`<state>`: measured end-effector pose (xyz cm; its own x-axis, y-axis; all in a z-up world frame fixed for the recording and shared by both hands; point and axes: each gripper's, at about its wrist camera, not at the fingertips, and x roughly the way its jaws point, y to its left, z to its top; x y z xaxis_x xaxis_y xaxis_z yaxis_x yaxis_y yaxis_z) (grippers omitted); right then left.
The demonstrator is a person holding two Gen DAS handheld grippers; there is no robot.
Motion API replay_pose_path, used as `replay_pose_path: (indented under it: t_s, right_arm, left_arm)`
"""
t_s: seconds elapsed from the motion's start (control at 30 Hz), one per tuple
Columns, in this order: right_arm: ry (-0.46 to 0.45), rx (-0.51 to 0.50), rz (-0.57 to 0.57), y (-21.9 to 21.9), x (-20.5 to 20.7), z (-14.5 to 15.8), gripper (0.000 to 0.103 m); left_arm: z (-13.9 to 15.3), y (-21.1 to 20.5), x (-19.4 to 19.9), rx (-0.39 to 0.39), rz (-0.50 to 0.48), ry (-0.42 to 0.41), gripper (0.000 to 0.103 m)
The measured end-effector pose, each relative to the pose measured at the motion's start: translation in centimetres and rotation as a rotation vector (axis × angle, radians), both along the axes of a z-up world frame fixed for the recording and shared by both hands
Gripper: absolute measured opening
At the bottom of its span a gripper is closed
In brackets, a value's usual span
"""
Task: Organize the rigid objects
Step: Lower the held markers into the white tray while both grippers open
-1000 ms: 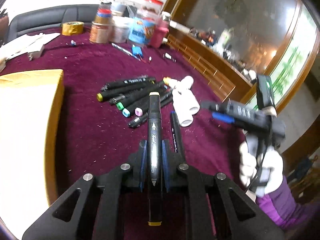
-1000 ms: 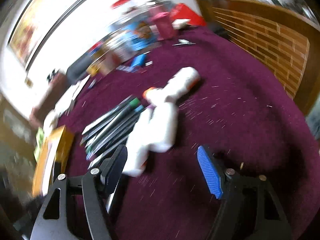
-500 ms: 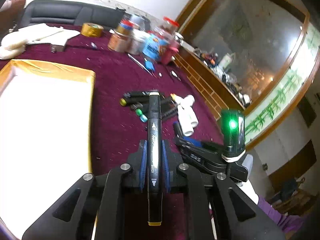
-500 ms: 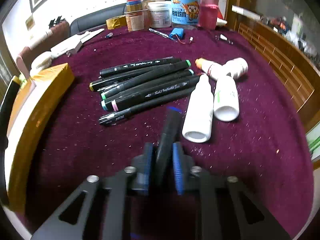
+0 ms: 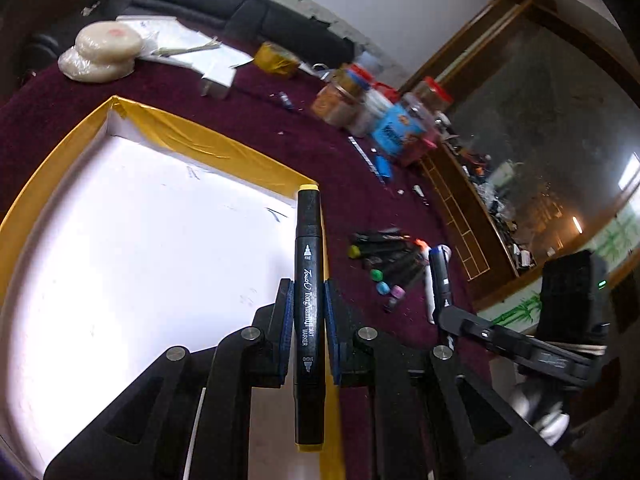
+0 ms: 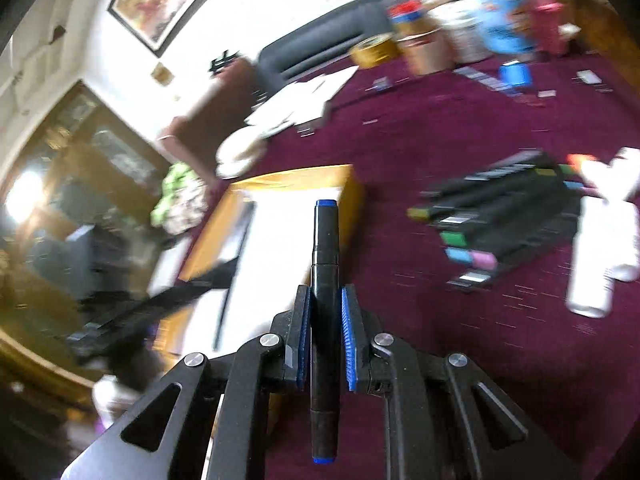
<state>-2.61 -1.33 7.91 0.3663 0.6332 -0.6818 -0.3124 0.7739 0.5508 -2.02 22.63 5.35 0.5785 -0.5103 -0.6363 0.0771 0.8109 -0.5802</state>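
Two markers on the way, box bare, pile waiting

On the left the white-floored box (image 5: 132, 240) holds nothing as far as can be seen; the left tongs (image 5: 307, 312) pinch a yellow-tipped marker (image 5: 308, 280) over its near corner, the right tongs (image 6: 325, 332) are clamped on a blue-tipped marker (image 6: 326, 264) just short of its rim, and off right the other markers (image 6: 504, 216) and white bottles (image 6: 600, 256) lie on the table (image 6: 460, 128), so I'd say sorting has barely begun.

Left wrist view looks down along its fingers, close over the box (image 5: 120, 240). Right wrist view faces the same box (image 6: 280, 184) at 11 o'clock. Both share the markers (image 5: 384, 264) (image 6: 500, 208).
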Motion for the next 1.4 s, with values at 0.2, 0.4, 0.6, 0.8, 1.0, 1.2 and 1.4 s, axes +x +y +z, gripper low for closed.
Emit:
replay_pose_path:
  t_s: [0.2,0.4,0.6,0.8,1.0,1.2,1.4]
  right_arm:
    - [0.127,0.059,0.053,6.2,4.0,-1.7,0.013]
    - [0.178,-0.043,-0.018,8.5,7.1,-4.7,0.013]
    - [0.146,-0.150,-0.056,8.3,8.1,-4.6,0.016]
    - [-0.013,-0.202,-0.084,5.8,5.8,-0.5,0.031]
    - [-0.160,-0.233,-0.168,0.8,3.6,3.0,0.032]
    - [-0.424,-0.317,-0.387,-6.0,-0.5,5.8,0.095]
    - [-0.267,-0.314,-0.581,-16.4,1.7,2.6,0.097]
  left_arm:
    - [-1.9,0.5,3.1,-0.001,0.016,0.068,0.012]
    - [-3.5,0.8,5.2,0.020,0.036,0.101,0.012]
    - [-4.4,1.5,5.5,0.042,0.085,0.104,0.019]
    - [-5.4,5.2,4.0,-0.004,0.203,0.116,0.024]
    - [-5.5,11.0,0.6,-0.020,0.427,0.096,0.024]
    - [-4.8,11.5,-0.7,0.013,0.474,0.079,0.024]
    - [2.0,5.4,-2.4,0.099,0.337,-0.119,0.058]
